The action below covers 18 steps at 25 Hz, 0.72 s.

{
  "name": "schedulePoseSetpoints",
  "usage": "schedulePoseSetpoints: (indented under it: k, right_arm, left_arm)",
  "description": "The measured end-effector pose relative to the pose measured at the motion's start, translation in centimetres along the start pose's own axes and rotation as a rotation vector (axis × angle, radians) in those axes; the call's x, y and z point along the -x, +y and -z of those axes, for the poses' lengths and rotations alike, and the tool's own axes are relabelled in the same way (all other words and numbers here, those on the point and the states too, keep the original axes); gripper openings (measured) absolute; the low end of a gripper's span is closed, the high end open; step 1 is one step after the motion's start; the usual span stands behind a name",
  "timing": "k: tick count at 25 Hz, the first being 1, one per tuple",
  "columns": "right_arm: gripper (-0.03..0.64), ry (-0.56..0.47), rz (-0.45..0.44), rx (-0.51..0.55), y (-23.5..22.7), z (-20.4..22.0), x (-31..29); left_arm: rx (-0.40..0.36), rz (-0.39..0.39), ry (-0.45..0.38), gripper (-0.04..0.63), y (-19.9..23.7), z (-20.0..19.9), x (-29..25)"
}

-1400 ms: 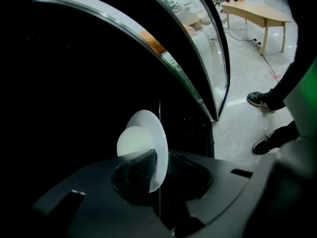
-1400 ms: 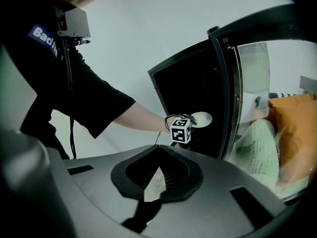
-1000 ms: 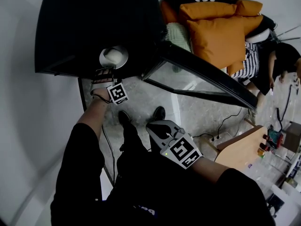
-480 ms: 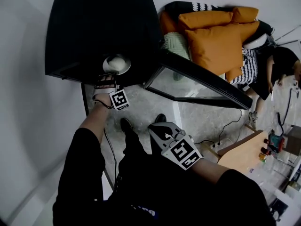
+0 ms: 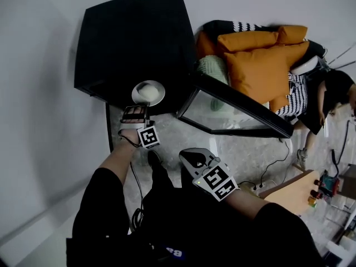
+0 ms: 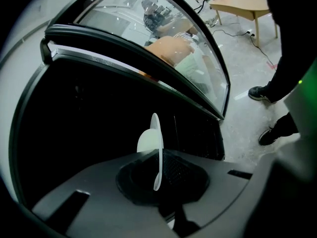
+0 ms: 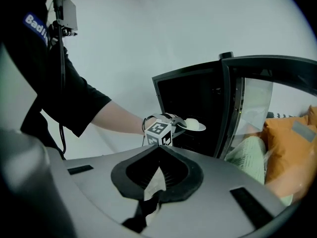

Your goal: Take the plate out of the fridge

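The black fridge (image 5: 133,38) stands with its glass door (image 5: 233,107) swung open to the right. A small white plate (image 5: 148,92) with a pale lump on it hangs at the fridge's open front. My left gripper (image 5: 136,109) is shut on the plate's near rim, and its jaws have just been closing on it. In the left gripper view the plate (image 6: 157,148) stands edge-on between the pads. The right gripper view shows that plate (image 7: 195,126) level before the dark interior. My right gripper (image 5: 189,153) is lower down in front of me, shut and empty (image 7: 159,150).
Orange cushions (image 5: 261,52) lie on a sofa behind the door, and a person (image 5: 334,77) sits at the far right. A wooden table (image 5: 289,191) and floor cables (image 5: 272,149) are to the right. A white wall runs along the left.
My left gripper has risen with the plate and drawn slightly away from the fridge's opening. The head view has shifted. My right gripper has stayed put.
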State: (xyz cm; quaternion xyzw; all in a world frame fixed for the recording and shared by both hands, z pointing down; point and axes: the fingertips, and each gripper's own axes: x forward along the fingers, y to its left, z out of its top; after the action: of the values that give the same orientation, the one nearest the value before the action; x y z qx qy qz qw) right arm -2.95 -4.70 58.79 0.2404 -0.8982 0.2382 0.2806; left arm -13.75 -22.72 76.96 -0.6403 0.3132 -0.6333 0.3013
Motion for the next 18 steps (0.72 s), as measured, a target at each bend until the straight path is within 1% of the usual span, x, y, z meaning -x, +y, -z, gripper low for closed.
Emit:
schedulePoseSetpoints:
  k: [3, 5, 8, 12, 16, 18]
  right_arm:
    - [0.009, -0.018, 0.004, -0.002, -0.1, -0.6, 0.5]
    - [0.009, -0.026, 0.003, 0.000, 0.1, -1.0, 0.8]
    - [0.009, -0.037, -0.004, 0.006, 0.3, -1.6, 1.4]
    - [0.009, -0.054, -0.013, 0.015, 0.4, -2.5, 2.0]
    - [0.009, -0.073, -0.028, 0.025, 0.6, -3.3, 1.9]
    - [0.009, -0.082, -0.033, 0.029, 0.7, -3.7, 1.9]
  left_arm:
    - [0.032, 0.024, -0.020, 0.015, -0.2, -0.2, 2.4]
    - [0.016, 0.008, -0.010, 0.015, 0.1, 0.1, 3.7]
    - [0.016, 0.023, 0.000, 0.015, 0.4, 0.5, 5.8]
    - [0.011, -0.015, 0.009, 0.015, 2.0, 0.9, 8.1]
    - [0.013, -0.023, 0.012, 0.015, 3.3, 1.1, 10.5]
    - [0.012, -0.048, 0.005, 0.015, 4.3, 1.1, 11.9]
